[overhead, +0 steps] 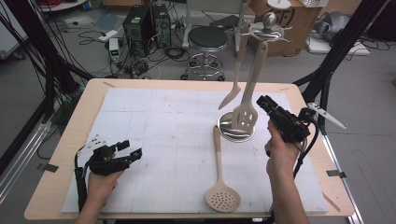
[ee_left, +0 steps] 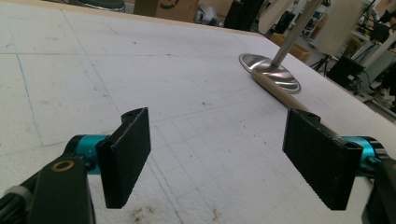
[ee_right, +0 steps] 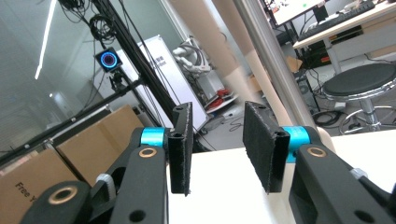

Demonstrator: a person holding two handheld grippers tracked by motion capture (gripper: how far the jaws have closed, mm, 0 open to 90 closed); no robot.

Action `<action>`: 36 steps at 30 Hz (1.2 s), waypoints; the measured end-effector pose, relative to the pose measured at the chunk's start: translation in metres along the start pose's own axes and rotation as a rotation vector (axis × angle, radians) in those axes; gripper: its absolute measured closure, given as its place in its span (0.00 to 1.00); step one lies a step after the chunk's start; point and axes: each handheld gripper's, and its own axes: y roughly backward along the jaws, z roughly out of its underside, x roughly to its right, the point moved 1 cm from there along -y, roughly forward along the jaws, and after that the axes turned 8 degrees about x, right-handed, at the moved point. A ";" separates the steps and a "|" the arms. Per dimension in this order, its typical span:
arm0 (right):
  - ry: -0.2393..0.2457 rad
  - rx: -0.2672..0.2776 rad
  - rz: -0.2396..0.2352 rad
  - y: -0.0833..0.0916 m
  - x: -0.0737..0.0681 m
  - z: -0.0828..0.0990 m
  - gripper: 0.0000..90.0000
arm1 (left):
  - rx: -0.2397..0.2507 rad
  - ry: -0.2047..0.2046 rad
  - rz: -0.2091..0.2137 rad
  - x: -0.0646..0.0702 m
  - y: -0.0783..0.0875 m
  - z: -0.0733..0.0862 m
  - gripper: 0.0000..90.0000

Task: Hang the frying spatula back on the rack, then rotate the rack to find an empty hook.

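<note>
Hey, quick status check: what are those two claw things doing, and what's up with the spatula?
Left gripper open, low over the table. Right gripper open, nothing between its pads, beside the hanging slotted spatula. Skimmer lies flat near the rack base, not in the way.

Wooden table point(overhead: 65, 140); white mat point(overhead: 154, 126); skimmer point(overhead: 221, 184); rack base point(overhead: 226, 127).

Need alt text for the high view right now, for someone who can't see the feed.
The right tool, jaws open with nothing between them, sits beside a slotted spatula hanging from a utensil stand on a white-covered table. A skimmer spoon lies flat in front of the stand's round base, and the left tool rests open near the table's left side.
</note>
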 end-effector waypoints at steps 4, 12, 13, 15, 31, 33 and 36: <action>0.007 0.016 -0.002 0.001 -0.001 -0.004 0.67 | 0.001 -0.001 -0.001 0.000 0.000 0.000 0.27; 0.024 0.043 -0.011 -0.003 -0.009 -0.013 0.66 | 0.003 0.001 -0.004 0.000 0.000 0.000 0.27; 0.030 0.046 -0.011 -0.003 -0.009 -0.014 0.66 | 0.003 0.002 -0.003 0.000 0.000 0.000 0.27; 0.037 0.054 -0.009 -0.005 -0.011 -0.017 0.66 | 0.005 0.001 -0.003 0.000 0.001 0.000 0.27; 0.059 0.148 -0.009 -0.029 -0.029 -0.056 0.71 | 0.003 0.004 -0.006 -0.001 0.001 0.000 0.27; 0.049 0.161 -0.008 -0.031 -0.028 -0.058 0.75 | 0.004 0.004 -0.004 -0.001 0.001 0.000 0.27; 0.049 0.168 0.001 -0.034 -0.026 -0.061 0.83 | 0.001 -0.001 -0.004 -0.001 0.001 0.000 0.27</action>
